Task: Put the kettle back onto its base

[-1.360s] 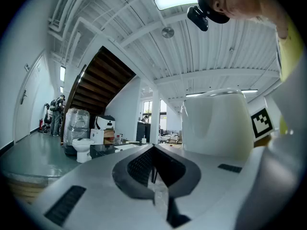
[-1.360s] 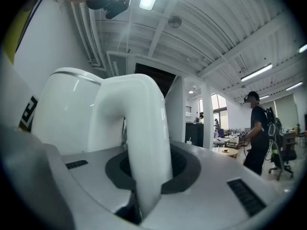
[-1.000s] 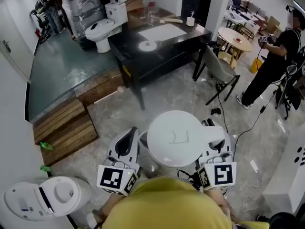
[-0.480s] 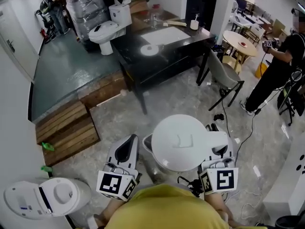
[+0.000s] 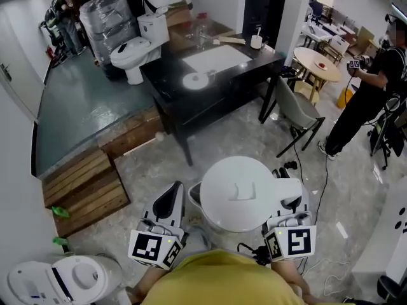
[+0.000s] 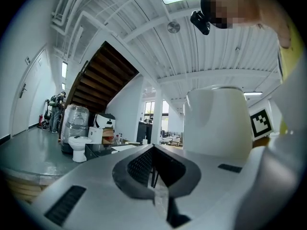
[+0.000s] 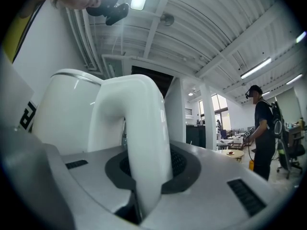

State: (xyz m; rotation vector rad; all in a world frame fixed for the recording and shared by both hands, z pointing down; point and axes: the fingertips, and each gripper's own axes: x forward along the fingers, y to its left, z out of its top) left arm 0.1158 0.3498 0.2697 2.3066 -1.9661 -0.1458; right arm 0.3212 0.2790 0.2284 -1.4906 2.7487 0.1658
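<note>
On the right gripper (image 7: 144,174), fingers clamp the arched handle (image 7: 140,119) of the glossy white kettle (image 5: 238,192); left gripper (image 6: 153,170) fingers closed, empty.

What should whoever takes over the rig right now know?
Right gripper: jaws shut on the handle of the white kettle, held in the air.
Left gripper: jaws shut, empty, beside the kettle.
Base: likely the round white disc on the black table ahead.
Done: kettle picked up.
To do: carry it to the table and set it on the base.
</note>
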